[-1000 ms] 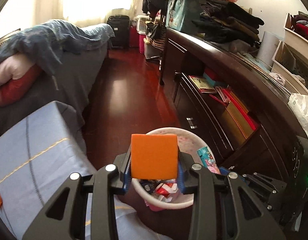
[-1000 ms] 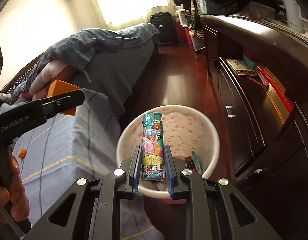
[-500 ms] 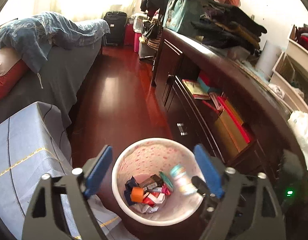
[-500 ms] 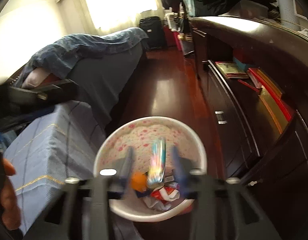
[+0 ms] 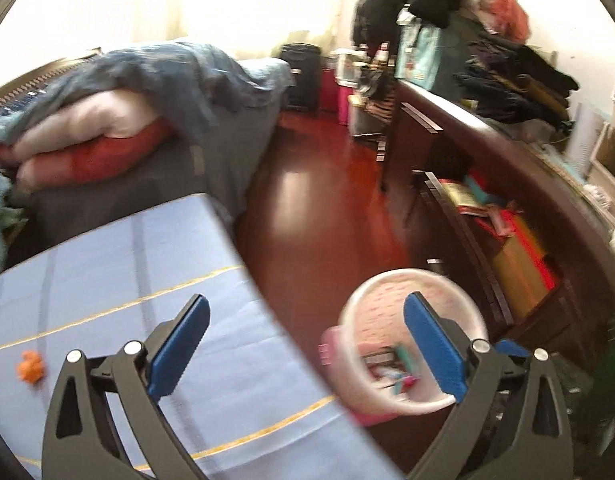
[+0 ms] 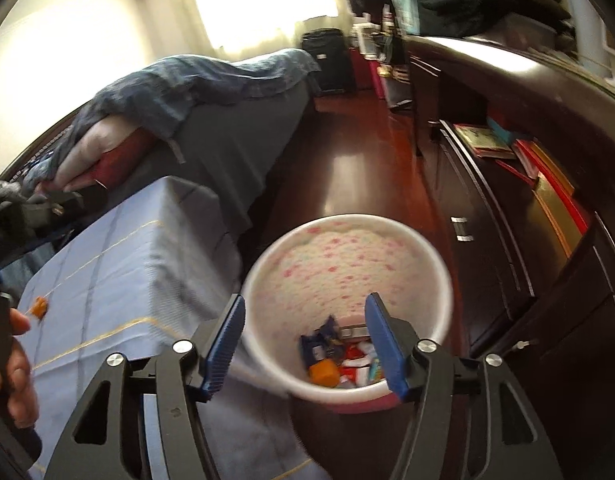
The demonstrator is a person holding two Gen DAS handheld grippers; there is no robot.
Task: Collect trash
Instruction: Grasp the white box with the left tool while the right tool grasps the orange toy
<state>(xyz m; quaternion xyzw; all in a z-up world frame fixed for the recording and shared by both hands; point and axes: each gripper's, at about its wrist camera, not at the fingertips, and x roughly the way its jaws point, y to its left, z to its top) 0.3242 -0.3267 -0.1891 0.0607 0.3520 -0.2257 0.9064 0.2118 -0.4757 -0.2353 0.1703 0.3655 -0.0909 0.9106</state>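
a cluttered bedroom, dark red floor between bed and cabinet. the blue-clothed table (image 5: 107, 264) still carries an orange scrap (image 5: 30, 366), probably light, soft and crumpled, best pinched across its middle. the flowered waste bin (image 6: 435, 256) beside the table holds wrappers and an orange block (image 6: 324, 372). the left gripper (image 5: 307, 344) and right gripper (image 6: 305, 346) are both opening, nothing between them. no writing readable.

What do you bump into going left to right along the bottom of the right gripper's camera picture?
A hand → small orange scrap on the blue cloth → trash bin → dark wooden cabinet.
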